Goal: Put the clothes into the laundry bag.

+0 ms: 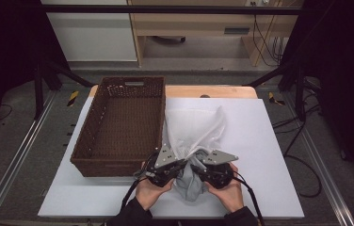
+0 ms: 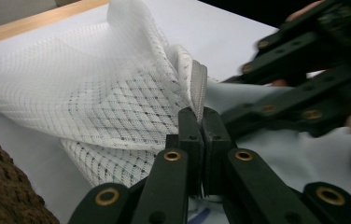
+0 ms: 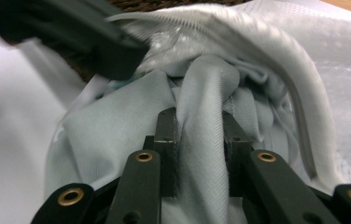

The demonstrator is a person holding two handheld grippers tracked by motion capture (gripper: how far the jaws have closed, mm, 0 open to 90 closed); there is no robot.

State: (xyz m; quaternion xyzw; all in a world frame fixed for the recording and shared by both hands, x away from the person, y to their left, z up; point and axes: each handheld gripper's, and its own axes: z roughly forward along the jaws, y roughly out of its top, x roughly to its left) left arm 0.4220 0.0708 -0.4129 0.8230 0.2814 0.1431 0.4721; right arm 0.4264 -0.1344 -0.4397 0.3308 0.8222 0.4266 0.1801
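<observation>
The person is stuffing a pale grey garment into a white mesh laundry bag lying on the bench just right of the wicker basket. Left claw is clamped together on the bag's zipper edge, holding the mouth up. Right claw is gripping a fold of the garment. Best to keep the mouth lifted and taut while pushing cloth deep. Both hands are lying low, claws angled toward each other.

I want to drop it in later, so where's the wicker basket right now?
In the high view the wicker basket sits on the table's left half, just left of the white mesh bag.
</observation>
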